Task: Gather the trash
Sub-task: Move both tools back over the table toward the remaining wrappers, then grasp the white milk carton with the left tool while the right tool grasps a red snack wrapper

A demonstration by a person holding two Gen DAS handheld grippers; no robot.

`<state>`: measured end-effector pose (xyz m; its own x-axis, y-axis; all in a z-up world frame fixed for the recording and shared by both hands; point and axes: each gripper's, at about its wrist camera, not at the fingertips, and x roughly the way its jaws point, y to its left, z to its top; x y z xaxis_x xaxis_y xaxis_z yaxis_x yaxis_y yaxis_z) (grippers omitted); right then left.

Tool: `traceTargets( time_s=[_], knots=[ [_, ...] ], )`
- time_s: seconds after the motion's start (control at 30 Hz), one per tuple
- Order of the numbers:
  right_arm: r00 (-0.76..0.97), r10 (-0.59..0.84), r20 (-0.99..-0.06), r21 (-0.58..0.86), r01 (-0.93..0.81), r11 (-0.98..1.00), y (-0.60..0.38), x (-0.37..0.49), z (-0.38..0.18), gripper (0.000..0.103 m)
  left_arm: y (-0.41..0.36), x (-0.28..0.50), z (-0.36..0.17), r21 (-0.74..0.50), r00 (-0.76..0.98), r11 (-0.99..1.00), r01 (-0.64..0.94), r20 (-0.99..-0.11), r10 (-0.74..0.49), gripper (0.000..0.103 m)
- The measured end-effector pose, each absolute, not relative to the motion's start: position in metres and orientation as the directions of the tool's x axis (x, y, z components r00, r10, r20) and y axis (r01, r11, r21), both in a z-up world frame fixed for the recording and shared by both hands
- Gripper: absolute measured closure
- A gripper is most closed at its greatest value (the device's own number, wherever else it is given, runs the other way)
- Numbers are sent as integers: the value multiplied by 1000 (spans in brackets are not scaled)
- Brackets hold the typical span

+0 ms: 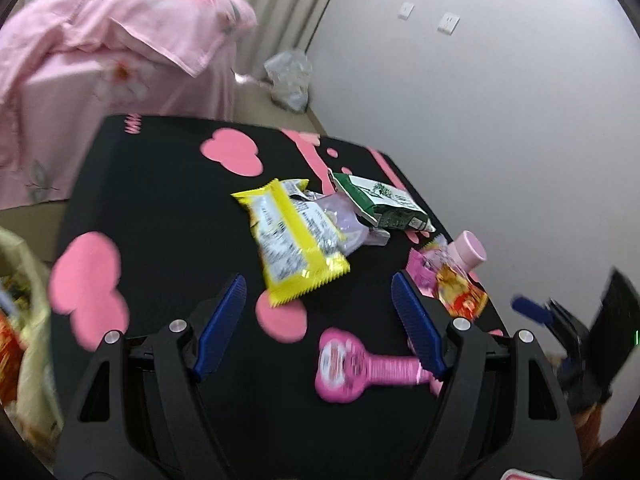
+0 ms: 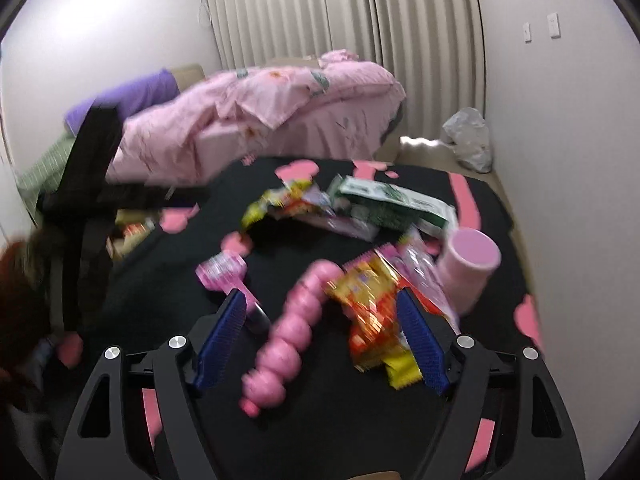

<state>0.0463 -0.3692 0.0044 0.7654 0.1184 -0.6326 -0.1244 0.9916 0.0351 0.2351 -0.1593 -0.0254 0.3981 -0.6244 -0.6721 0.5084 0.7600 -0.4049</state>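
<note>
Both the left gripper (image 1: 318, 316) and right gripper (image 2: 322, 338) are spread wide and empty, ready to grab the shiny yellow plastic wrapper (image 1: 292, 236) on the black table (image 1: 160, 200).

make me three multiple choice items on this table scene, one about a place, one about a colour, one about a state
1. Where does the yellow wrapper lie relative to the green-and-white packet in the left wrist view?
A. to its left
B. on top of it
C. on the floor

2. What colour are the shapes on the black table cover?
A. blue
B. pink
C. white

3. How does the left gripper stand?
A. shut on the yellow wrapper
B. shut on nothing
C. open, holding nothing

Answers:
1 A, the yellow wrapper lies on the cover left of the green packet.
2 B, pink blobs dot the black cover.
3 C, its blue pads stand wide apart with nothing clamped.
</note>
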Motion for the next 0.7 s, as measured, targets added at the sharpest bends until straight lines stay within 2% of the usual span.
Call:
traceTargets(
  time_s=[0.1,0.17,0.3,0.37,0.5,0.7],
  knots=[
    [791,43,-610,-38,-84,996,-372,37,3,29,-177,257,-31,-389,404,787,478,-698,-591,31],
    [797,27,-604,-36,-61,998,-380,36,3,29,-193,264,-21,-344,449,782,520,-669,-593,31],
    [781,37,-623,25,-28,999,-400,38,1,29,-251,262,8,-151,423,606,781,-586,-691,31],
    [782,61,-620,62,-29,998,-407,36,1,29,-288,267,9,-48,371,508,860,-624,-688,31],
    [769,71,-635,87,-20,996,-419,34,-2,29,-346,288,-6,24,291,402,915,-730,-618,31],
    [751,107,-652,123,-35,992,-435,29,-8,29,-396,305,-49,42,180,312,949,-885,-429,31]
  ],
)
